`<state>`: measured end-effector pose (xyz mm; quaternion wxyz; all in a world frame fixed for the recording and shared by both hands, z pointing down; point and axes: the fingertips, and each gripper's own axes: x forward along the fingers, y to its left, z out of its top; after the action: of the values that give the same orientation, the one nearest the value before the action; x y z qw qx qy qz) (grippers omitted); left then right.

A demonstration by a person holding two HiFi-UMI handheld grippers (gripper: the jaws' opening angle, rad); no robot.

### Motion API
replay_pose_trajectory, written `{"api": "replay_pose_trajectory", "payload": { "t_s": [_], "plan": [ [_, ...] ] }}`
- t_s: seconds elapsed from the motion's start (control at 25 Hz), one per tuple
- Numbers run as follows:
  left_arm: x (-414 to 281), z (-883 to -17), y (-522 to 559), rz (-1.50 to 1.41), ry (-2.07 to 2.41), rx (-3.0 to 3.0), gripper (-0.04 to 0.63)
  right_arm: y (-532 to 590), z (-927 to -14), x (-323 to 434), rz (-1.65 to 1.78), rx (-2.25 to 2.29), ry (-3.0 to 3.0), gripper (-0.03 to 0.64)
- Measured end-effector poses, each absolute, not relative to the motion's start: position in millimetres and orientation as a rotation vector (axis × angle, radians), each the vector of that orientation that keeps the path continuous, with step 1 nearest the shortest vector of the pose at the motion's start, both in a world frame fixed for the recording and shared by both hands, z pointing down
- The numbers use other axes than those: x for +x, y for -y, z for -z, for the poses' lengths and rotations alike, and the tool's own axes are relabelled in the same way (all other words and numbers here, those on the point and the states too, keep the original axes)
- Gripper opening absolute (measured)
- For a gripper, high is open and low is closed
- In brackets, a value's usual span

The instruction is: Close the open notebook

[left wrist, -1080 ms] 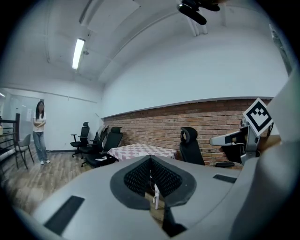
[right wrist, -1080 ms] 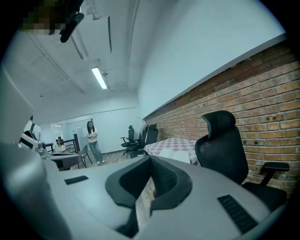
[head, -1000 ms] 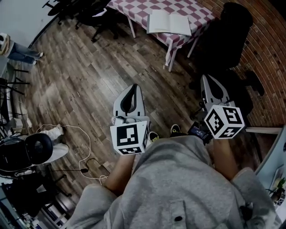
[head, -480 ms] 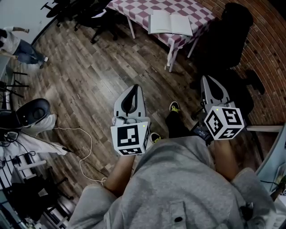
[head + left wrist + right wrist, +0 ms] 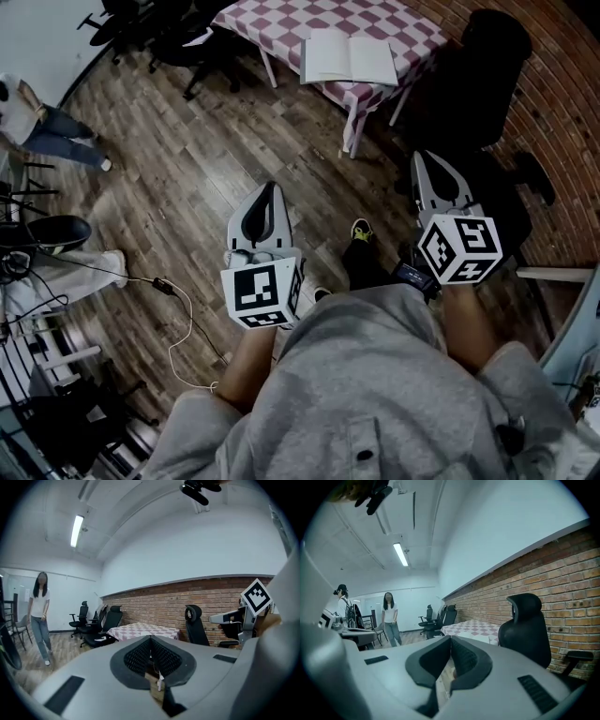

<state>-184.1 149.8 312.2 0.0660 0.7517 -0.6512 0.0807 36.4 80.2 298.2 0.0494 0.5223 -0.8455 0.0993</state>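
The open notebook (image 5: 349,59) lies with its white pages up at the near edge of a red-and-white checkered table (image 5: 281,21) at the top of the head view. Both grippers hang well short of it over the wooden floor, pointing toward the table. My left gripper (image 5: 270,186) is shut with nothing in it; its own view shows the jaws (image 5: 150,638) meeting in front of the far table (image 5: 143,631). My right gripper (image 5: 420,156) is likewise shut and empty, its pads pressed together (image 5: 450,637), with the table (image 5: 471,626) beyond.
A black office chair (image 5: 478,75) stands to the right of the table by the brick wall (image 5: 562,112). More chairs (image 5: 150,28) sit at the back left. A person (image 5: 37,122) walks at the left. A cable (image 5: 178,309) trails on the floor.
Both grippers have moved forward toward the table, still shut. My foot has stepped forward between them. The person at the left has walked further into view.
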Motion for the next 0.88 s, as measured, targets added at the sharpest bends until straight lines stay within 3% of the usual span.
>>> {"api": "replay_pose_trajectory", "payload": {
  "t_s": [0.88],
  "plan": [
    [-139.4, -336.7, 1.6, -0.347, 1.890, 2.227, 0.009, 62.5, -323.9, 74.0, -0.419, 1.555, 2.554, 0.025]
  ]
}}
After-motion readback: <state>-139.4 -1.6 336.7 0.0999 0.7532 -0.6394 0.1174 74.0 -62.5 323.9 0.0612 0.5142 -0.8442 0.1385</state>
